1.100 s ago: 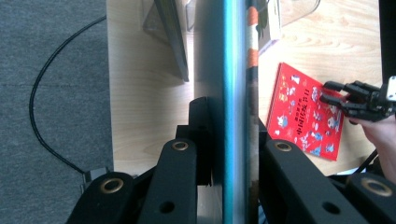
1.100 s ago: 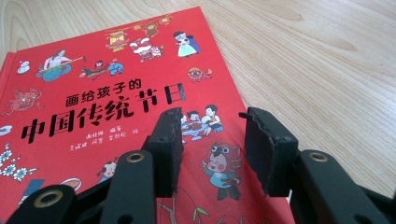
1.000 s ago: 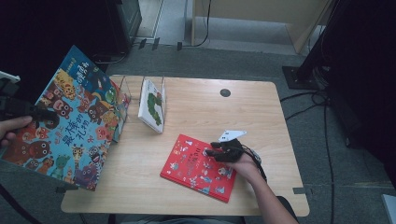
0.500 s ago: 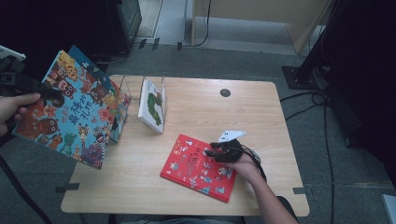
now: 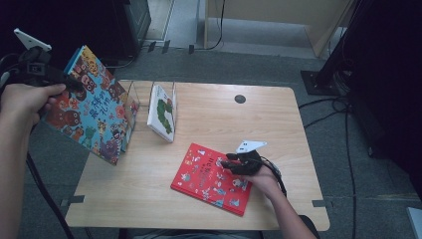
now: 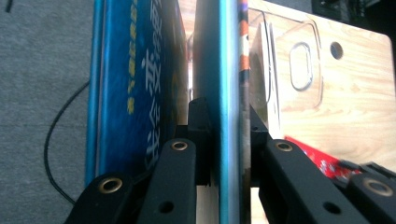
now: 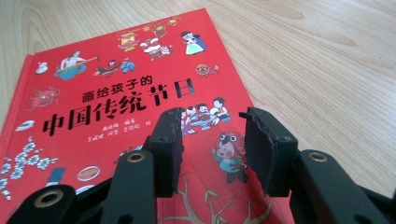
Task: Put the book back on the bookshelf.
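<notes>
I have the blue picture book pinched in my left gripper, held up in the air off the table's left edge, tilted so its cover faces the camera and its lower corner hangs just beside the clear book rack. My left hand is raised at the far left of the high view, forearm coming up from the bottom edge, with the gripper reaching right onto the book's upper edge. In the left gripper view I see what the high view cannot: the two pads pressed on either side of the book, edge-on, and the see-through wall of the rack standing just past it on the wood.

My right hand rests low on the table near its front right, wrist bent, with the right gripper lying over the right end of the red book, which lies flat on the table. The right gripper view shows its jaws spread partway, nothing between them, hovering just above the red cover; I cannot tell whether the tips touch it.

From above I also see a white book standing in the rack.
</notes>
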